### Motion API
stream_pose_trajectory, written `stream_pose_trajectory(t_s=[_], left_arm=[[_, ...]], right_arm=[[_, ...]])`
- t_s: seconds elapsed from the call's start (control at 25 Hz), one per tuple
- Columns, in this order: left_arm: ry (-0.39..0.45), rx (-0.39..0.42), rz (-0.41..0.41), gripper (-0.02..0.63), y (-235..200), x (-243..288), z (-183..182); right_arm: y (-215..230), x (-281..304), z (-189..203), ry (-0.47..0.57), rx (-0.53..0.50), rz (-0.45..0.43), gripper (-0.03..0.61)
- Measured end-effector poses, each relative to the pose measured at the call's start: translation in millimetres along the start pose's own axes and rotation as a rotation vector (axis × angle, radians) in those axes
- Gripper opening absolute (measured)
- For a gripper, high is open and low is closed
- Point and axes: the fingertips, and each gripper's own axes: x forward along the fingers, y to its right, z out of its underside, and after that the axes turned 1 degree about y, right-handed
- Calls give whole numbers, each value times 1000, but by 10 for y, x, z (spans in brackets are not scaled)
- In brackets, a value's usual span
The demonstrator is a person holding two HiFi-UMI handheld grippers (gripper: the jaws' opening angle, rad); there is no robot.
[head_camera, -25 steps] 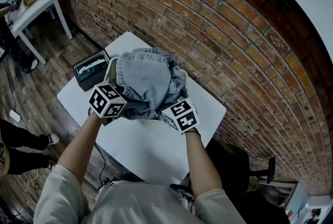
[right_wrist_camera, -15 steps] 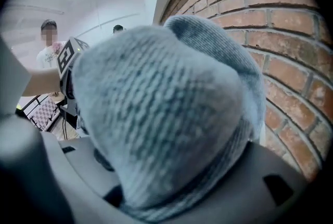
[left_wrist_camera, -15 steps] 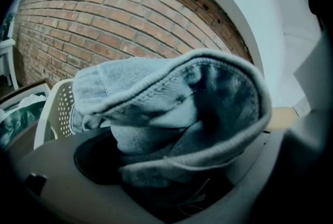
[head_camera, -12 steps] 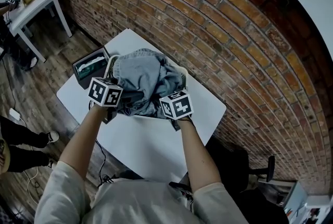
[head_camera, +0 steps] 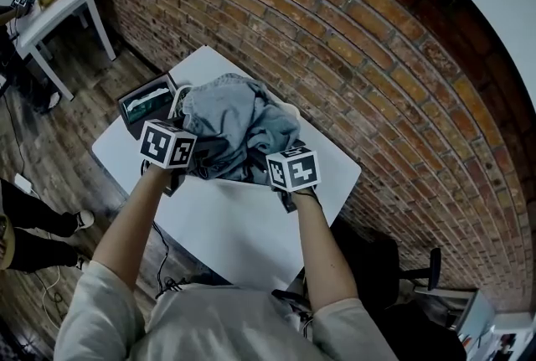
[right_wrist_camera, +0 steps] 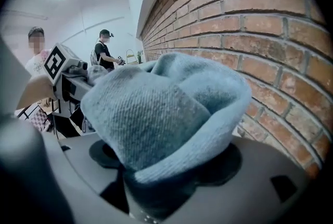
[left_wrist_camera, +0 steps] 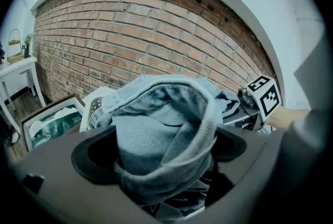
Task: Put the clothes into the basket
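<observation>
Atop the basket (head_camera: 178, 102) on the table (head_camera: 239, 229) I note the clothes (head_camera: 239, 123) heaped, cloth between my wide-spread left tongs (head_camera: 181, 158) and my right tongs (head_camera: 273, 174), just now opening; only withdrawal remains.

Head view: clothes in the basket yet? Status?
Looks done: the denim garment is heaped over the white basket. In hand: its folds sit between each gripper's jaws; the left gripper stands wide, the right gripper has just been opening. Left: withdraw both grippers, let the garment settle inside.
</observation>
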Motion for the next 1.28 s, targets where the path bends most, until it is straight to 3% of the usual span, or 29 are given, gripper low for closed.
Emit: stream_pose_trajectory(t_s=[0.2,0.52,0.72,0.88,1.08,1.28], left_arm=[[39,0,-46,508,0,-124,-33],[132,15,-82,508,80,-292,-103],[170,79,-103,506,207,-385,-199],[251,112,-127,506,300,-501,-343],[282,123,-112,505,466,-503,-381],[300,135,-118,482,611,-488,-374]], right_arm=[[63,-128,36,27,24,43,383],[63,-403,-115,153,22,99,391],[102,-575,-161,184,4,154,391],[101,-718,-268,233,-25,216,391],[-52,-875,-521,354,-26,178,391],[-181,-903,-531,432,18,142,390]])
